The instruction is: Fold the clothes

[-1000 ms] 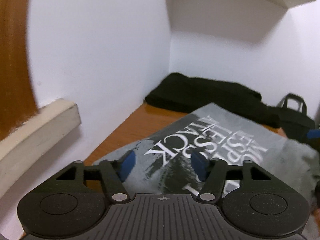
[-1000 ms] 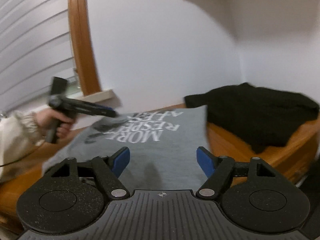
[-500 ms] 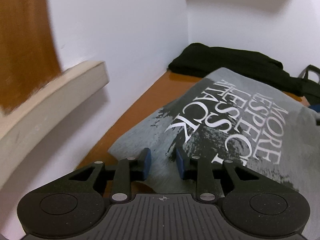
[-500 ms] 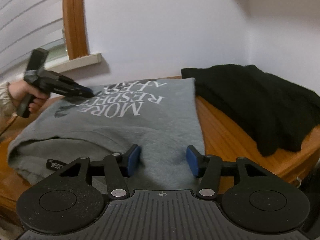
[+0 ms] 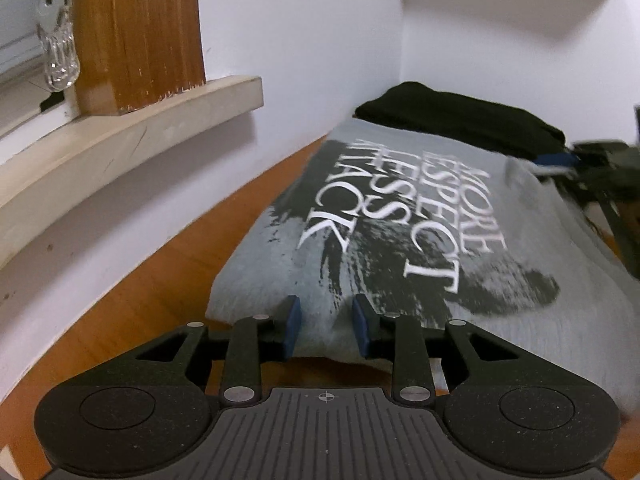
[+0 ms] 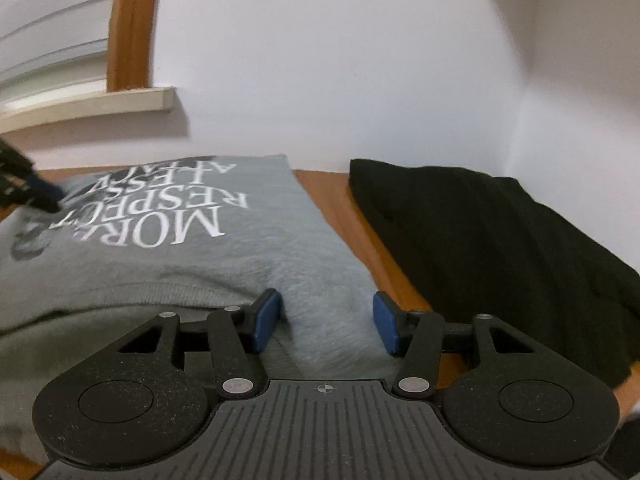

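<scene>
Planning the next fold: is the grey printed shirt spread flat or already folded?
Already folded. In the right wrist view the grey shirt shows a doubled layer along its near edge, and it lies as a compact rectangle on the wooden table.

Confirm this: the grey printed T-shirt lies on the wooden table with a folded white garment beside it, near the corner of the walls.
Not quite. The garment beside the grey printed T-shirt is black, not white. The right wrist view shows the folded black garment lying on the wooden table next to the shirt, near the wall corner; the left wrist view shows it too, beyond the shirt's far edge.
</scene>
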Action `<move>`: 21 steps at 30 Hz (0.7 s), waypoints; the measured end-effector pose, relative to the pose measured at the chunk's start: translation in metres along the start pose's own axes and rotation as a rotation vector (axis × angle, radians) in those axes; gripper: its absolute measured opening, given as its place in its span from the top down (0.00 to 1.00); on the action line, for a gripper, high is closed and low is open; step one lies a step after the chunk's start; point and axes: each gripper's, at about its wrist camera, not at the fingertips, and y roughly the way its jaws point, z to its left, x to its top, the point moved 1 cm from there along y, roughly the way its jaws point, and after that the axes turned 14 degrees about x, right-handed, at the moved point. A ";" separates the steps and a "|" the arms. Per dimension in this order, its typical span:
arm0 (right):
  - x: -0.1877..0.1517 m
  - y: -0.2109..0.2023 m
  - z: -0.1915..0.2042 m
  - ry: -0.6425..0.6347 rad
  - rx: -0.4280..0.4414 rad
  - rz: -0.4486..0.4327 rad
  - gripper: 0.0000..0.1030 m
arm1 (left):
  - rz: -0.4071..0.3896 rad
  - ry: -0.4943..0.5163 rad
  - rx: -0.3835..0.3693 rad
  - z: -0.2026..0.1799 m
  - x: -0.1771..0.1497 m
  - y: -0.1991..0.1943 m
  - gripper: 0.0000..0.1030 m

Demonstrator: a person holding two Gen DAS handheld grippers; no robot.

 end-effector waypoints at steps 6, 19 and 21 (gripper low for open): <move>-0.003 -0.016 0.001 0.050 -0.007 -0.043 0.47 | 0.009 -0.066 0.006 0.002 -0.011 -0.011 0.70; -0.005 -0.040 0.017 0.088 0.016 -0.169 0.38 | -0.028 -0.210 -0.023 0.016 -0.019 -0.013 0.37; -0.006 -0.036 0.002 0.142 0.014 -0.172 0.36 | -0.043 -0.225 -0.015 0.018 -0.021 -0.017 0.32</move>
